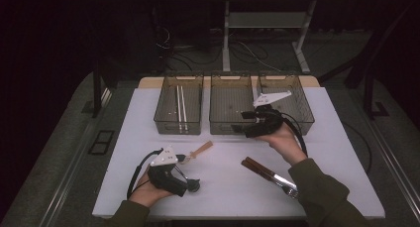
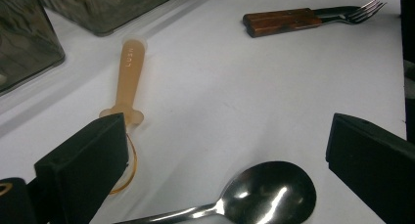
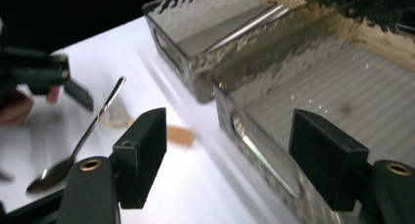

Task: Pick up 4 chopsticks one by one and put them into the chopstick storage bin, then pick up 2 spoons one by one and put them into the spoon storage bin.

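Between the spread fingers of the left gripper, the spoon lies on the bench, bowl at 12 o'clock, handle trailing toward 8; right gripper fingers apart, empty.

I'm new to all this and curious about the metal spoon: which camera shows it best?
The left gripper view: the spoon lies close, bowl shiny between its claw's jaws. The right gripper view shows it whole but blurred; the high view shows little.
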A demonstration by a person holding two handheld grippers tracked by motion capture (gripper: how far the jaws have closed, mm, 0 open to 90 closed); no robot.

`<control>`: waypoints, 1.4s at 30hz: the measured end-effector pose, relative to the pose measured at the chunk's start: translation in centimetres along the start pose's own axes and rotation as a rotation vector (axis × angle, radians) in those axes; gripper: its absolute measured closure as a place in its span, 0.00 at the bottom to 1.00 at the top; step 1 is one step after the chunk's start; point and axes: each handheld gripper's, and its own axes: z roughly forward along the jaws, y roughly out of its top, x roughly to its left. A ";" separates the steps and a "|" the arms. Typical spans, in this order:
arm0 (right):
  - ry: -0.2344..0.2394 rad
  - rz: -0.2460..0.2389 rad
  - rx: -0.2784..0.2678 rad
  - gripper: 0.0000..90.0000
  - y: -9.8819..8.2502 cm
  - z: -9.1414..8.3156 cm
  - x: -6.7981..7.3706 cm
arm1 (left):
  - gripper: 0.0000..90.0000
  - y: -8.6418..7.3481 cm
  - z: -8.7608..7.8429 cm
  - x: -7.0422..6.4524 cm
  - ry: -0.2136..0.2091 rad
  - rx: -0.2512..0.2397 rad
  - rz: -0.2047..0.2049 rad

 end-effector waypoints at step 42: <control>-0.134 0.064 -0.041 0.18 -15.0 -10.3 0.2 | 0.02 0.2 -0.1 -0.1 0.009 0.001 0.002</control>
